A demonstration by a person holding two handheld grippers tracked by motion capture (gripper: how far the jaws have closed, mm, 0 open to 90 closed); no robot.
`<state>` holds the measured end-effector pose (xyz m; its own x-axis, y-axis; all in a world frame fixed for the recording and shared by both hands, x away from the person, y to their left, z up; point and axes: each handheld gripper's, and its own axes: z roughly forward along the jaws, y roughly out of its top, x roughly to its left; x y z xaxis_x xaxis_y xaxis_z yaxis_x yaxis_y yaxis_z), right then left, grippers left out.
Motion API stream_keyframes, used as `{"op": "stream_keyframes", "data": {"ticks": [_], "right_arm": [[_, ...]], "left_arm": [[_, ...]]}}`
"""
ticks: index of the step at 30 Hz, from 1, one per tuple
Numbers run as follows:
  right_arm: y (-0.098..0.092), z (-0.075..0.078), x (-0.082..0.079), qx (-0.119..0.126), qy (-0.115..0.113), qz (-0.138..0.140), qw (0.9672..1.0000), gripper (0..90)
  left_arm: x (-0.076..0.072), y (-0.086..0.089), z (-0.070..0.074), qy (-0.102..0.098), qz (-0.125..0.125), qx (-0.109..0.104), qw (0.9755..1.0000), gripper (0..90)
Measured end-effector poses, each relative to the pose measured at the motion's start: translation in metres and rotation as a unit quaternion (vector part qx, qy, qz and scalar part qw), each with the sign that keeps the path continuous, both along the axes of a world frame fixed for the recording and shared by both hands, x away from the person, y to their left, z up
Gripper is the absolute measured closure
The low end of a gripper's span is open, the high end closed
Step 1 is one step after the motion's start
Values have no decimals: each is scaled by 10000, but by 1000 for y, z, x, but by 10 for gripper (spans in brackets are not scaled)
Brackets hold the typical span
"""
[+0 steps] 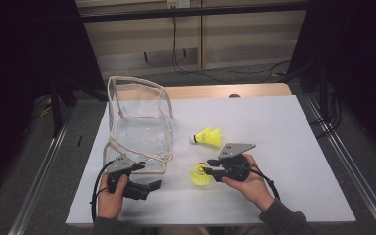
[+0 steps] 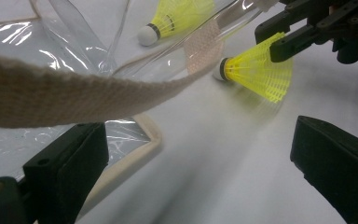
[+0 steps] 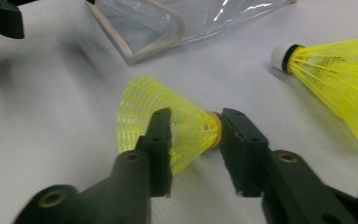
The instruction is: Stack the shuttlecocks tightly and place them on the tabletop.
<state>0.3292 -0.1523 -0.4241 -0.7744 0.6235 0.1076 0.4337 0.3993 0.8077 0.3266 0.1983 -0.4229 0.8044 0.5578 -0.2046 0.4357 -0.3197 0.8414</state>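
Shuttlecock (image 1: 199, 175) in yellow plastic mesh, cone-shaped with a ribbed skirt, is sitting between the jaws of the right tool (image 1: 209, 166), just at 5 o'clock from the clear pouch (image 1: 139, 128). In the right gripper view the jaws are pressing on it (image 3: 168, 126), one on the skirt and one at the cork end, so the right tool (image 3: 196, 135) is grasping it. A second shuttlecock (image 1: 208, 137), same yellow mesh with a white cork tip banded in black, is lying on its side at 12 o'clock from the first, a short way apart. The pouch is glossy transparent vinyl, edged in cream woven webbing, standing open and slumping at the counter's left half. The left tool (image 1: 149, 188) is resting at 6 o'clock from the pouch, jaws spread wide and released; in its own view a webbing strap (image 2: 74, 95) is crossing above them. The counter (image 1: 293, 147) is showing a smooth white sheet, wide and bare from 1 to 4 o'clock, with its near edge close under both hands.
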Motion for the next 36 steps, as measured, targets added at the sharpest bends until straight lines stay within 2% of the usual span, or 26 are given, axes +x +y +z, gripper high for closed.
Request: {"op": "stream_keyframes", "data": {"ticks": [4,12,18,36], "right_arm": [[-8,0,2,64,84,-167,9998,785],[-16,-5,6,131,192,-174,9996,883],[-21,-5,8,205,235,-144,9994,895],[-45,8,11,378,-8,-233,9990,899]], "left_arm": [[0,0,0,-4,6,6,10000,42],[0,1,0,-33,24,26,10000,43],[0,1,1,-22,7,40,10000,43],[0,0,1,-17,-2,41,10000,42]]}}
